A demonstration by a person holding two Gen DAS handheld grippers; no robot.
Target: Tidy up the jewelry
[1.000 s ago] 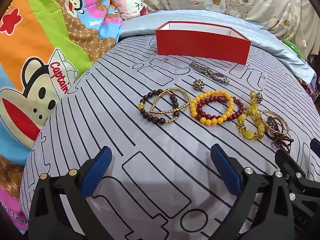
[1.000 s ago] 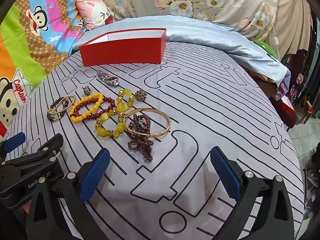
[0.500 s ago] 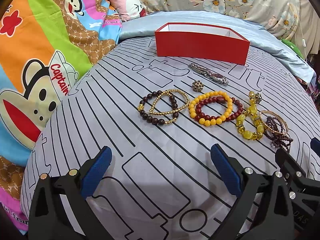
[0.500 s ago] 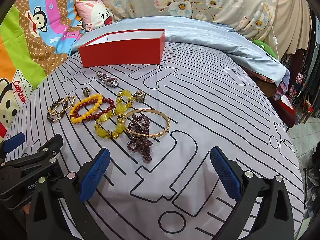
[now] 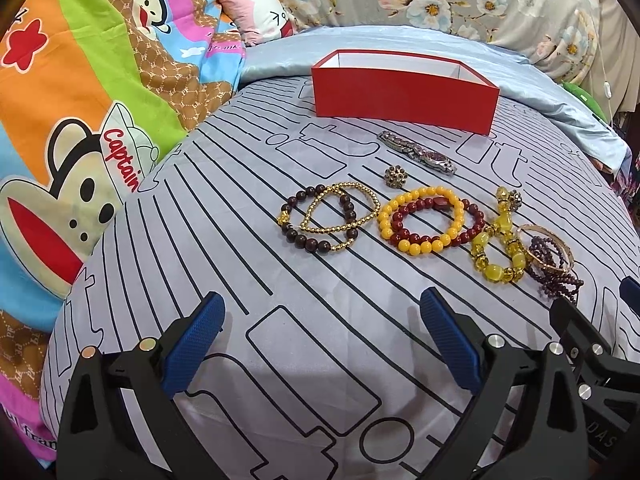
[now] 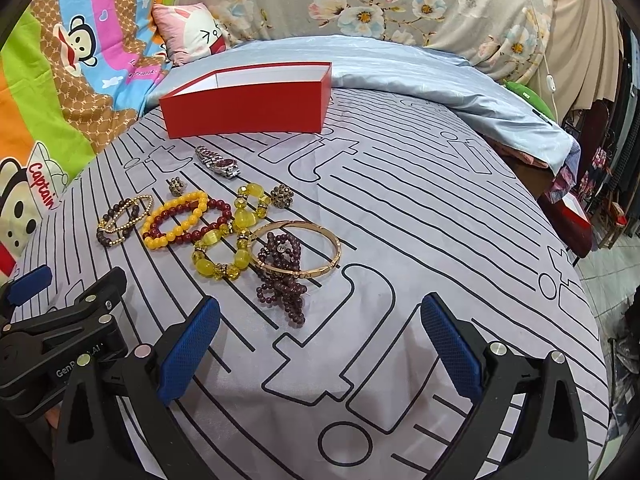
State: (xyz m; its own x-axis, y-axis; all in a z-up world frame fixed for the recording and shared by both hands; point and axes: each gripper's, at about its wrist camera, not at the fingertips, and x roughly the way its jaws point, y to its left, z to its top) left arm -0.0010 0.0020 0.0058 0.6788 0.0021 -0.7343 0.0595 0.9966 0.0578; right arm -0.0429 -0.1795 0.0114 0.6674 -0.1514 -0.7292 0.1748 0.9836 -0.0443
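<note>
An open red box (image 5: 404,98) (image 6: 246,112) stands at the back of the grey lined bedspread. In front of it lie a metal watch (image 5: 418,152) (image 6: 218,163), a small brooch (image 5: 395,176), a dark and gold bracelet pair (image 5: 326,218) (image 6: 122,220), a yellow and red bead pair (image 5: 428,220) (image 6: 186,218), a chunky yellow bracelet (image 5: 498,252) (image 6: 226,246), a gold bangle (image 6: 298,254) and purple beads (image 6: 284,284). My left gripper (image 5: 324,340) is open, short of the dark bracelets. My right gripper (image 6: 320,344) is open, just short of the purple beads.
A second brooch (image 6: 281,195) lies by the yellow bracelet. Cartoon monkey bedding (image 5: 80,120) rises at the left, with a pink pillow (image 6: 192,34) and a floral cover behind the box. The bed's right edge drops to a floor with clutter (image 6: 592,200).
Both grippers have edged slightly forward toward the jewelry and stayed open. No piece has moved.
</note>
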